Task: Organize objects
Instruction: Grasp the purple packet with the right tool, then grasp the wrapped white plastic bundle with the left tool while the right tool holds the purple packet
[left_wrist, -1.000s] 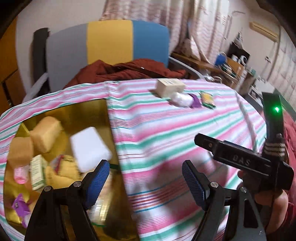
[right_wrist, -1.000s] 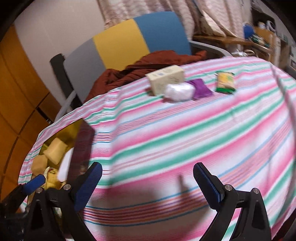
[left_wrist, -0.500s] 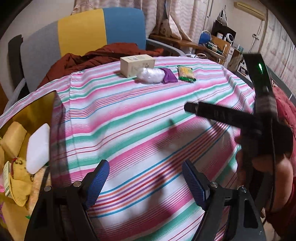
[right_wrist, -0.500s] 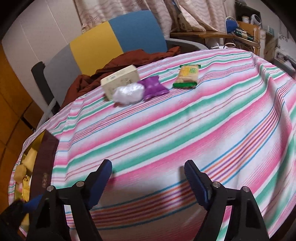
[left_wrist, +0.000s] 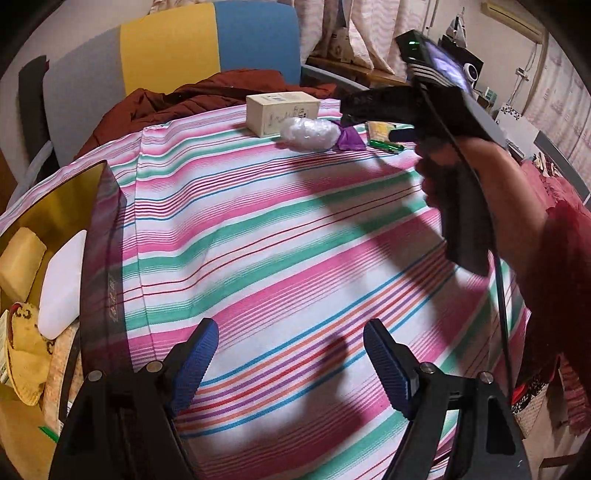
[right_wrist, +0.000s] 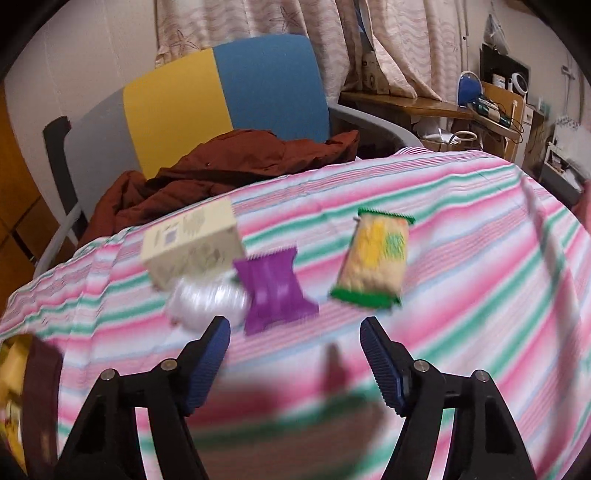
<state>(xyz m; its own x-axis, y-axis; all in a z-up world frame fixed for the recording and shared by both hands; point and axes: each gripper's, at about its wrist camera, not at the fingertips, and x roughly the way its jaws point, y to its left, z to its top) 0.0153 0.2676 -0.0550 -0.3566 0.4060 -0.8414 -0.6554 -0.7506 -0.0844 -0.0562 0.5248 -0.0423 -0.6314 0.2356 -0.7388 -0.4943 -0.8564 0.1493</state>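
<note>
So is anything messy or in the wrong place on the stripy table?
Four things lie loose at the table's far edge: a cream box, a clear plastic bundle, a purple packet and a green-edged snack pack. Nothing looks spilled or broken.

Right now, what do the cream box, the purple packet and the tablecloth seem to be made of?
Cream box: probably matte printed cardboard, with crisp edges and flat faces.
Purple packet: likely thin plastic or foil wrap, with serrated sealed ends; blur hides any sheen.
Tablecloth: woven striped fabric, matte, creased and draping over the table edge.
</note>
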